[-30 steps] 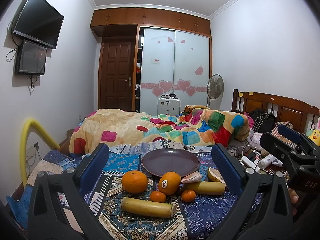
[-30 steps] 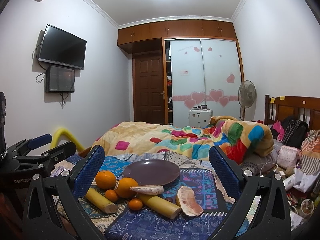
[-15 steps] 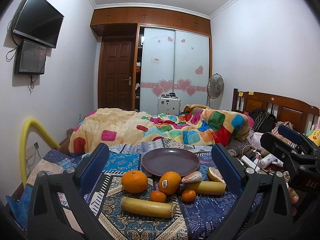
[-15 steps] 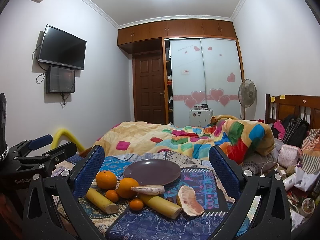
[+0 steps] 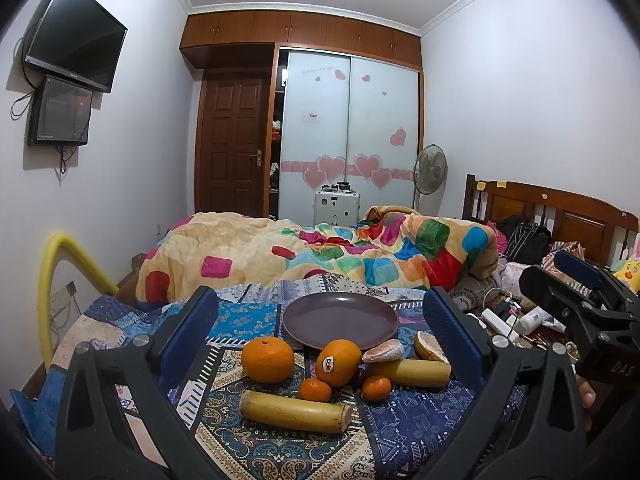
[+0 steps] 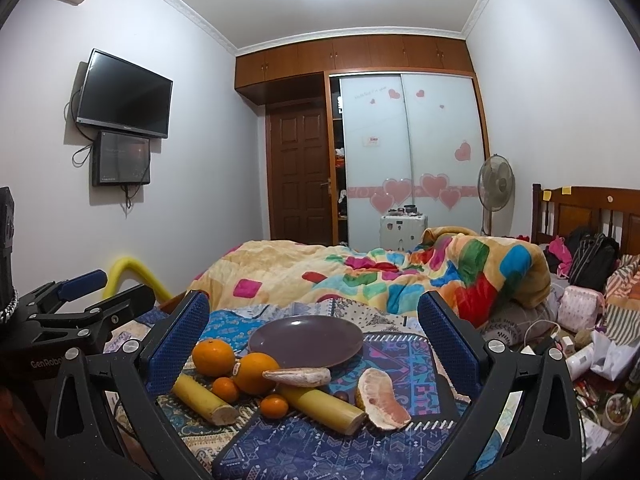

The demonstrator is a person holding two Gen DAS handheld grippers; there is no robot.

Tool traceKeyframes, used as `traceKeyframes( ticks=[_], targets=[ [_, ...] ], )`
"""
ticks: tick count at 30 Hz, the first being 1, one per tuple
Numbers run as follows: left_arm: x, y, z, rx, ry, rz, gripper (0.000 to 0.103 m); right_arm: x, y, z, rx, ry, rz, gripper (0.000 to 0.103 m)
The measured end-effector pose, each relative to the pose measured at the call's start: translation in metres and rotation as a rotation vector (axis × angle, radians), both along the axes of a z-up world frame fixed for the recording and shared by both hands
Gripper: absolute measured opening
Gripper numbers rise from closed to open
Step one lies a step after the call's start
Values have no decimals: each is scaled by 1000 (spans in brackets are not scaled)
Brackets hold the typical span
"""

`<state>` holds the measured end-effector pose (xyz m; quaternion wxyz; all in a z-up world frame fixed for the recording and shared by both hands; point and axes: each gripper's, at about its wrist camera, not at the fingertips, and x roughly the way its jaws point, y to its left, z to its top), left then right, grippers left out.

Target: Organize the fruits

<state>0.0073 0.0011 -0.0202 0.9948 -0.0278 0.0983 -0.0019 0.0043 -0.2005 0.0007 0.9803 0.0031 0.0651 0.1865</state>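
An empty purple plate (image 5: 340, 320) (image 6: 306, 340) lies on a patterned blue cloth (image 5: 408, 424). In front of it sit two large oranges (image 5: 267, 359) (image 5: 338, 362), two small mandarins (image 5: 315, 389) (image 5: 376, 387), two yellow cane pieces (image 5: 294, 411) (image 5: 410, 372) and two pomelo segments (image 6: 382, 398) (image 6: 298, 376). My left gripper (image 5: 320, 336) is open, above and short of the fruit. My right gripper (image 6: 314, 334) is open too, hovering before the pile. Each gripper shows at the edge of the other's view.
A colourful quilt (image 5: 320, 252) is heaped on the bed behind the plate. Bags, chargers and clutter (image 6: 580, 328) crowd the right side by the wooden headboard (image 5: 552, 208). A yellow foam tube (image 5: 64, 272) arches at the left by the wall.
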Motion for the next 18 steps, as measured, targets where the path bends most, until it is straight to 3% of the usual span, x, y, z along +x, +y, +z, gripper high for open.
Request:
traceKeyframes(
  ticks=[8, 18],
  targets=[
    [12, 0, -16, 0, 62, 4, 103, 4, 1, -7, -22, 21, -12, 103],
    [46, -10, -73, 67, 268, 7, 103, 32, -7, -53, -143, 176, -79, 103]
  ],
)
